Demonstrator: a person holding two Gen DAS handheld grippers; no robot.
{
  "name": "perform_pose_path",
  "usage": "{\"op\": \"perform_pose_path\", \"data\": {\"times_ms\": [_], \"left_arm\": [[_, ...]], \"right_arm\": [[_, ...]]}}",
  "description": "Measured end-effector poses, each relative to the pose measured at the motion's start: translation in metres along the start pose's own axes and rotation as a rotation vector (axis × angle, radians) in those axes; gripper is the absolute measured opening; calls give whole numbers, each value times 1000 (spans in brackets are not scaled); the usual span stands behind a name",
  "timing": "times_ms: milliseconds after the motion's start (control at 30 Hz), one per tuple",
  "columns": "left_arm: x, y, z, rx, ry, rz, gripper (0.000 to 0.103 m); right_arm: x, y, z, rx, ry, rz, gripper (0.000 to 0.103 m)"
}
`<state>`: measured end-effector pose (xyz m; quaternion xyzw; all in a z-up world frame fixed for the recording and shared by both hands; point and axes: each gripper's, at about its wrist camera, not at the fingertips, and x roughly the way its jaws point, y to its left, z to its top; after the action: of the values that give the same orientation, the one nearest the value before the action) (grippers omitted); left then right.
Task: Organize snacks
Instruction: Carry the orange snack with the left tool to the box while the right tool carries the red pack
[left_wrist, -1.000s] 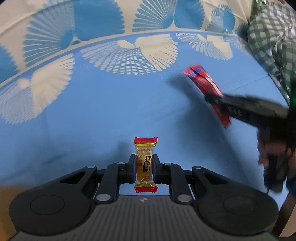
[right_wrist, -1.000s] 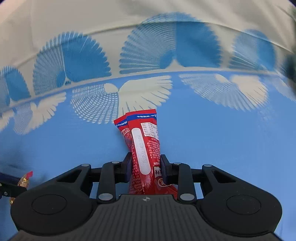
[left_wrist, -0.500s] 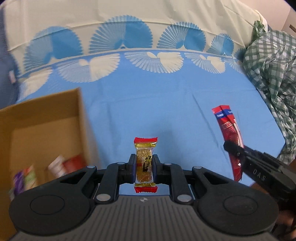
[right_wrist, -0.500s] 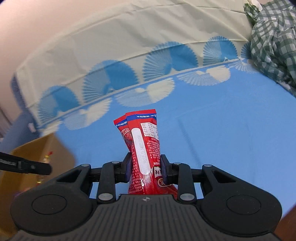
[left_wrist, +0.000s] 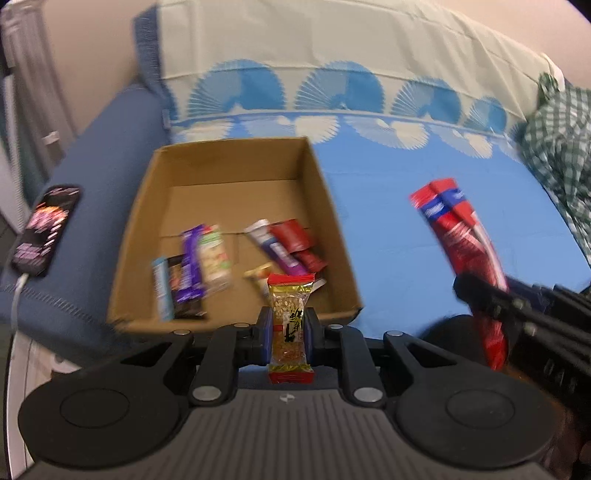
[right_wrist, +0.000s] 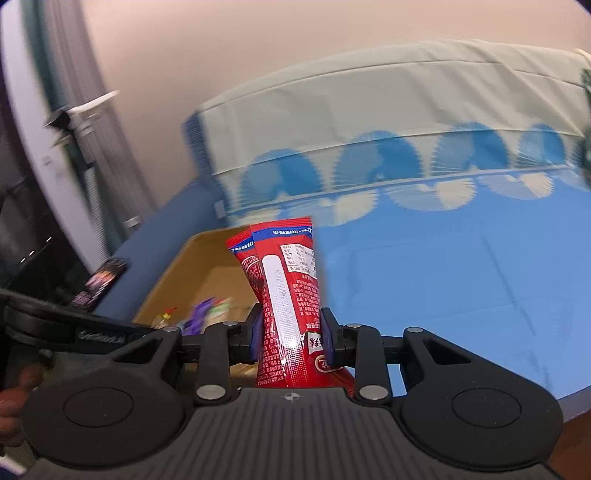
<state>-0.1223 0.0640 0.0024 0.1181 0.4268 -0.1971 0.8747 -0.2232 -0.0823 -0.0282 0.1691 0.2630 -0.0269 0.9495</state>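
My left gripper (left_wrist: 289, 326) is shut on a small gold snack bar with red ends (left_wrist: 289, 325), held upright just in front of the near rim of an open cardboard box (left_wrist: 151, 206). Several snack packets (left_wrist: 195, 266) lie inside the box. My right gripper (right_wrist: 291, 328) is shut on two long red snack packets (right_wrist: 284, 280), held upright to the right of the box (right_wrist: 177, 273). The right gripper and its red packets (left_wrist: 458, 229) show at the right of the left wrist view.
The box sits on a bed with a blue and white fan-patterned sheet (left_wrist: 399, 199). A phone (left_wrist: 46, 229) on a cable lies on the dark blue cover left of the box. A green checked cloth (left_wrist: 557, 147) lies at the right. A wall and curtain (right_wrist: 55, 110) stand at left.
Both grippers have swung left and pulled back from the sheet with their snacks still held. The box has come fully into the left wrist view and now shows in the right wrist view.
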Motion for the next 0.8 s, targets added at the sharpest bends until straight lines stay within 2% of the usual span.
{"op": "perform_pose_path", "data": {"times_ms": [200, 333, 800], "left_arm": [[-35, 22, -37, -28, -42, 16, 18], [-52, 31, -50, -58, -70, 14, 18], [-72, 41, -61, -77, -128, 1, 18]], "right_arm": [[-22, 56, -24, -122, 17, 61, 32], [-36, 76, -28, -197, -19, 69, 32], [-49, 91, -34, -265, -41, 52, 32]]}}
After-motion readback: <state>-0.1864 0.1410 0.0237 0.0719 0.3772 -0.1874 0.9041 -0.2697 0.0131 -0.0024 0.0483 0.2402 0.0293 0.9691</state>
